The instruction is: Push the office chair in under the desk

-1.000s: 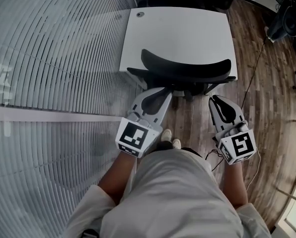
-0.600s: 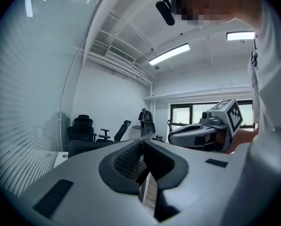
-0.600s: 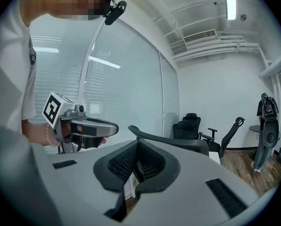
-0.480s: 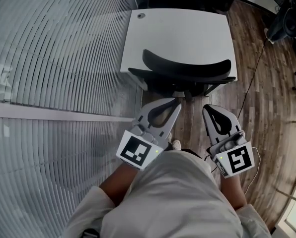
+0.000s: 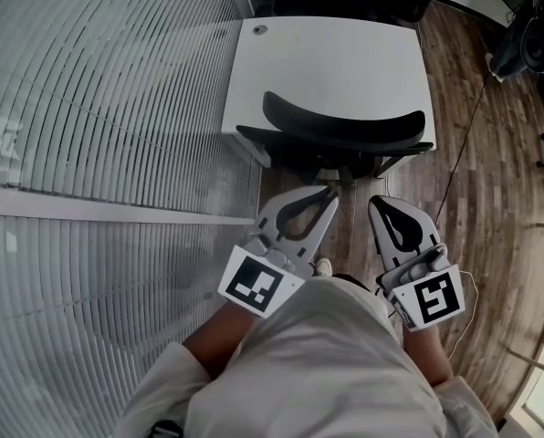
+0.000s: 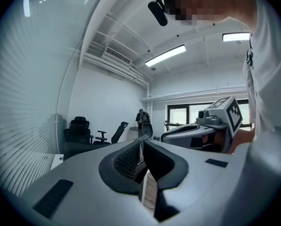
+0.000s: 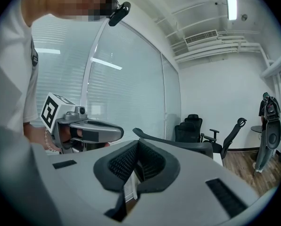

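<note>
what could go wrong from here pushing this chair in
Both the left gripper and right gripper are shut and apart from the office chair; narrow closed tips could slip off its curved backrest. Its armrests might catch the desk edge. A floor cable lies close on the right and could snag.

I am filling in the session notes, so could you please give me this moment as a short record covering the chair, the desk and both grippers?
chair: black office chair, backrest at the desk's near edge, seat mostly hidden beneath the top
desk: white desk, beside the slatted glass wall
left gripper: left gripper shut, nothing between the jaws, apart from the backrest
right gripper: right gripper shut, nothing between the jaws, apart from the backrest
floor: wood planks
task state: chair looks pushed in
</note>
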